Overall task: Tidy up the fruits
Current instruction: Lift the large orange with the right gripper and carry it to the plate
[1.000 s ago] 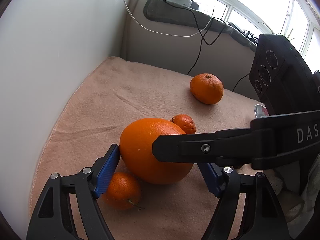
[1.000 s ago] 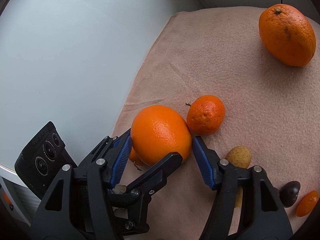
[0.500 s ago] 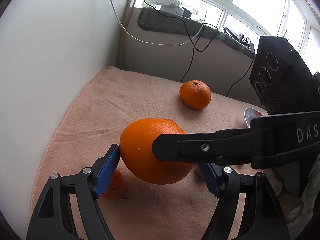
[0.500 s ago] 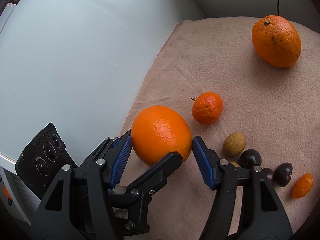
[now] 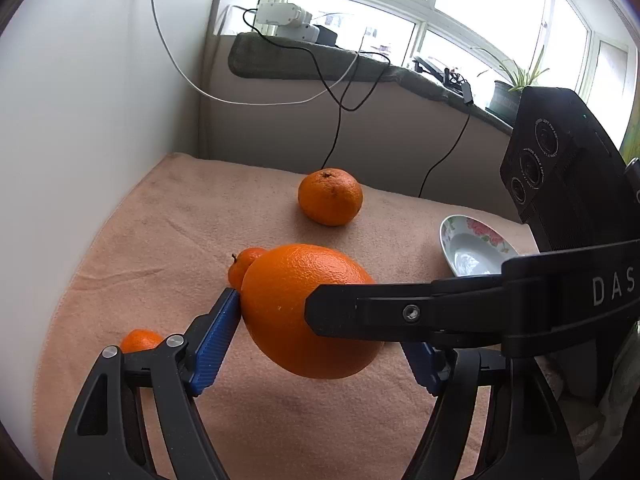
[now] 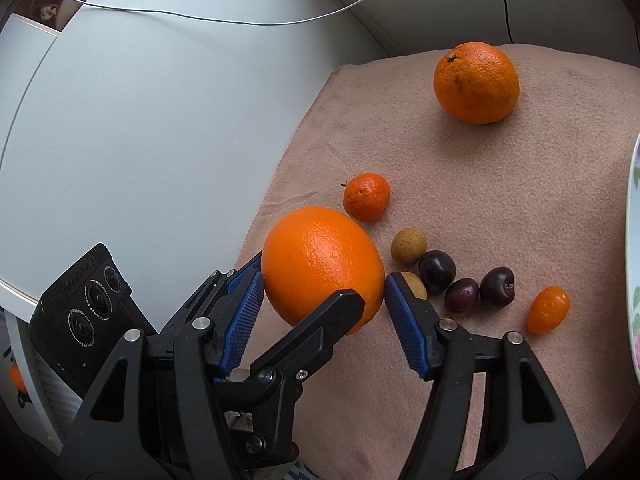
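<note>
Both grippers are shut on one large orange (image 5: 296,304), also seen in the right wrist view (image 6: 320,264), and hold it above the pink cloth. My left gripper (image 5: 320,332) grips it from one side and my right gripper (image 6: 324,300) crosses it at an angle. On the cloth lie a second large orange (image 5: 330,197) (image 6: 476,82), a small tangerine (image 5: 244,266) (image 6: 366,197) and another small tangerine (image 5: 138,340). A white floral bowl (image 5: 472,250) stands at the right.
On the pink cloth (image 6: 500,208) lie two tan longans (image 6: 408,244), three dark cherries (image 6: 466,280) and a kumquat (image 6: 548,309). A white wall (image 5: 80,120) bounds the left side. Cables (image 5: 340,92) hang below the window sill.
Both grippers have risen with the large orange, lifting it off the cloth. The fruits below look smaller and the bowl, cherries and kumquat have come into view.
</note>
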Available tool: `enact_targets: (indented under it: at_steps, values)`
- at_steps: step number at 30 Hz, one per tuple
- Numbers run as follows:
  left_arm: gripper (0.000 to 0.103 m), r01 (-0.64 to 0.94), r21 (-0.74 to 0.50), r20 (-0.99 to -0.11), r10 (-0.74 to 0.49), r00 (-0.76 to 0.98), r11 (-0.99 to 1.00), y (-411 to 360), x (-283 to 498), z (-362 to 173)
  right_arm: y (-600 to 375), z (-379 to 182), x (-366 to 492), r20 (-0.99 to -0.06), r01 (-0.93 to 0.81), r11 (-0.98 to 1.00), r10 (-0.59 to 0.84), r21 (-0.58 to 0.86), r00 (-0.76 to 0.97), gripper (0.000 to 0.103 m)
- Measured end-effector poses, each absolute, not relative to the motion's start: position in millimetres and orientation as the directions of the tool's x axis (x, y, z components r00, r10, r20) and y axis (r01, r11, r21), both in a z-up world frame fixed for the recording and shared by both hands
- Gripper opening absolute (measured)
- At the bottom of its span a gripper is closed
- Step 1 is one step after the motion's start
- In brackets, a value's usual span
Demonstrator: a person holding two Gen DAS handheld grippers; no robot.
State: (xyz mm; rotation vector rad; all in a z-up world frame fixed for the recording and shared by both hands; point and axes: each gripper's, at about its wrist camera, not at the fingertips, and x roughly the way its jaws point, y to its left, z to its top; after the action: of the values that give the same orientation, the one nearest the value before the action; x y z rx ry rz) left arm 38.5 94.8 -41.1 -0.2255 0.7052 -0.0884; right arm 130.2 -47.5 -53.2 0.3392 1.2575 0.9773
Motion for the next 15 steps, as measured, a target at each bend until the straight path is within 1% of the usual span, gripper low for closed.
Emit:
enact_targets:
  at_steps: [7, 15]
  values:
    - [0.074, 0.051, -0.215, -0.625, -0.178, 0.760, 0.975, 63.3, 47.2, -39.1, -82.6, -54.3, 133.0, -0.631, -0.392, 0.592, 0.775, 0.704, 0.036, 0.066]
    - [0.074, 0.137, -0.210, -0.623, -0.240, 0.745, 0.968, 21.1, 63.5, -35.7, -135.0, -42.7, 139.7, -0.637, -0.355, 0.625, 0.764, 0.695, 0.100, 0.066]
